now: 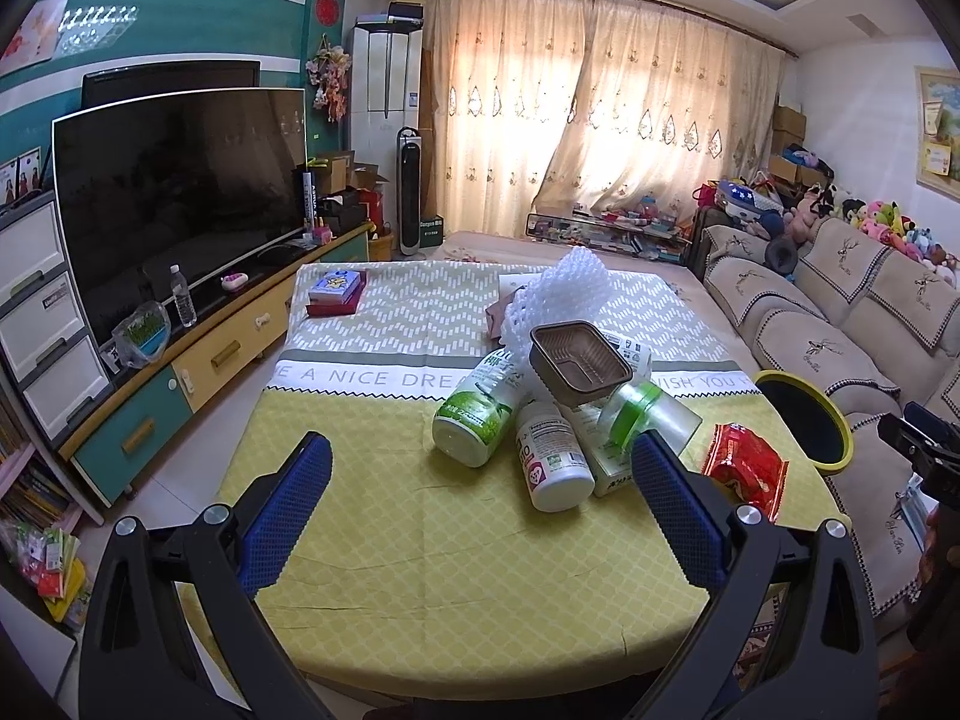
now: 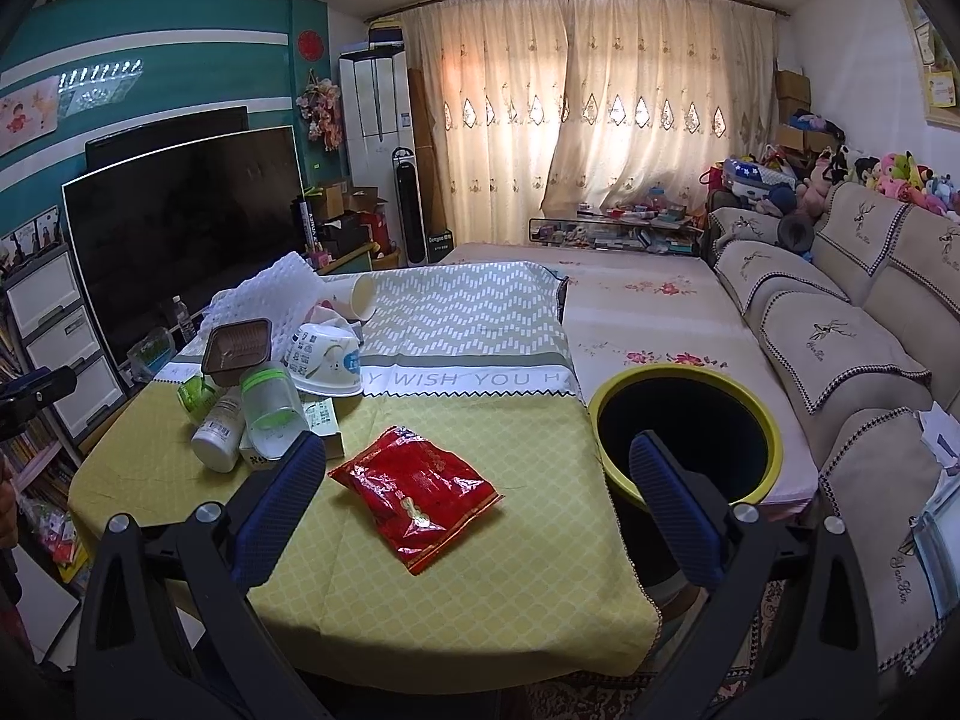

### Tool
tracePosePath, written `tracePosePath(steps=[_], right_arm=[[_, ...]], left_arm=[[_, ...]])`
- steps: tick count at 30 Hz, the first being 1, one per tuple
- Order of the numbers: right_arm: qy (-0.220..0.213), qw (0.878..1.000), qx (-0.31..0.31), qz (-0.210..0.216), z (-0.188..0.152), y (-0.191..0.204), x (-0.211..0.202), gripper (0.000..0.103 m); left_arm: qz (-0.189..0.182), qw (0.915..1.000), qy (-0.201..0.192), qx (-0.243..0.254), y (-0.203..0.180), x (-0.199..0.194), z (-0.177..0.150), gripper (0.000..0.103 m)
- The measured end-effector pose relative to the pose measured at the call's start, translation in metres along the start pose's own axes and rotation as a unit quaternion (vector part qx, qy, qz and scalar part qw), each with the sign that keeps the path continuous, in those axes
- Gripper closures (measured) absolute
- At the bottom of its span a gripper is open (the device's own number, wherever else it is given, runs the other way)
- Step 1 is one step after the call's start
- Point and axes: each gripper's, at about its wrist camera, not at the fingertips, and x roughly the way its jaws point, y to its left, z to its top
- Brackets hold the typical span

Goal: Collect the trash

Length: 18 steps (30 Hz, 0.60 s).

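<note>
- Here, the left gripper (image 1: 480,480) hovers above the near part of the tabletop (image 1: 420,540), its blue-padded jaws spread wide with nothing between them.
- Likewise, the right gripper (image 2: 477,483) has its jaws wide apart and empty, hanging over the tabletop's near right corner.
- A red snack packet (image 2: 417,495) lies flat on the yellow-green cloth, apart from the other trash, in line with the gap of the right jaws.
- The main pile sits mid-table: a green-labelled bottle (image 1: 474,423) on its side, a white supplement bottle (image 1: 555,459) touching it, and a clear jar with a green lid (image 1: 642,414) beside a small carton.
- A brown plastic tray (image 1: 579,363) rests tilted on top of the pile, with white bubble wrap (image 1: 570,288) bunched behind it.
- A white instant-noodle bowl (image 2: 327,363) lies upside down at the pile's right side, and a paper cup (image 2: 354,297) lies tipped over behind it.
- A yellow-rimmed bin (image 2: 684,438) with a black interior stands just beside the table's right edge, between it and the sofa (image 2: 840,348).
</note>
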Motion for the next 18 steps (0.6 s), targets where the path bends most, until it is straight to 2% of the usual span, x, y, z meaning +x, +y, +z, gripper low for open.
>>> tracePosePath(steps=[18], right_arm=[[0.003, 1.0, 0.004, 0.0, -0.0015, -0.0001, 0.0, 0.007]], left_arm=[[-0.001, 1.0, 0.004, 0.004, -0.0033, 0.0034, -0.0017, 0.005]])
